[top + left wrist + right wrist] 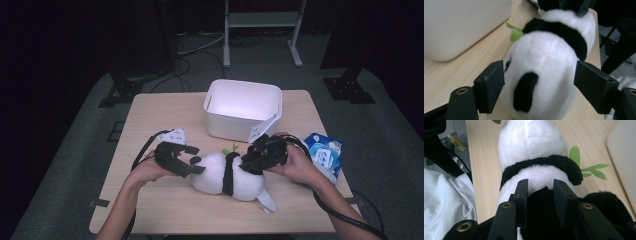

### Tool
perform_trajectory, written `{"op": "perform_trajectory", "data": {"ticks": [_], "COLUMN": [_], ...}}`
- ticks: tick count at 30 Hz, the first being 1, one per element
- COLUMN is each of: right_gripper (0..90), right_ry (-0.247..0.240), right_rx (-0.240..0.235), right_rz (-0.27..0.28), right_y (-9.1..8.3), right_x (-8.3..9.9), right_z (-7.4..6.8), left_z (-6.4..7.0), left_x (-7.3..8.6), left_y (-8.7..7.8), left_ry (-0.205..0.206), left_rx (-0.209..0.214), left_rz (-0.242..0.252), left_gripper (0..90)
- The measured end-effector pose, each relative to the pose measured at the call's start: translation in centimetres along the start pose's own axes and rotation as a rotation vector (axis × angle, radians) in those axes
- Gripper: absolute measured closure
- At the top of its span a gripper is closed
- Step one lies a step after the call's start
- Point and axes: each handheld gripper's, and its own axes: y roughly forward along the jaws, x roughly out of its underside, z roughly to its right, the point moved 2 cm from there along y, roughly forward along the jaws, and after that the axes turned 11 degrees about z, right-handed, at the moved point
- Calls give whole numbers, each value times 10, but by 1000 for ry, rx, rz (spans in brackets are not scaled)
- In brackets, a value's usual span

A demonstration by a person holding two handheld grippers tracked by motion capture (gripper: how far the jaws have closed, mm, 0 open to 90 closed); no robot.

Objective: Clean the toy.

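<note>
A white and black panda plush (227,175) lies on its side on the wooden table (160,105), a green leaf sprig (231,148) at its far side. My left gripper (196,160) is open at the panda's head end; in the left gripper view its jaws stand wide on either side of the panda's (544,62) white head without pressing it. My right gripper (248,164) sits on the other end. In the right gripper view the jaws of the right gripper (540,182) are drawn close together, pinching the panda's (531,142) black and white fur.
A white plastic bin (243,85) stands just behind the panda, its inside empty. A blue packet (325,152) lies at the table's right edge by my right wrist. A white tag (267,200) sticks out from the panda toward the front edge.
</note>
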Motion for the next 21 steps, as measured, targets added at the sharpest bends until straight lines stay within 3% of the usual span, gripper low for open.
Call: {"op": "perform_trajectory", "data": {"ticks": [3, 6, 13, 21], "right_gripper": [648, 641, 608, 592], "right_ry": [-3, 5, 12, 33], "right_rx": [-6, -9, 19, 75], "right_rz": [4, 12, 36, 46], "right_y": [0, -2, -15, -34], "right_x": [0, 1, 2, 3], "right_z": [0, -1, 2, 11], "left_z": [0, 1, 2, 4], "left_x": [-6, -5, 4, 6], "left_y": [5, 14, 15, 12], "left_ry": [-3, 0, -22, -15], "left_rx": [5, 30, 40, 42], "left_rz": [1, -48, -68, -79], "left_gripper": [311, 342, 337, 332]}}
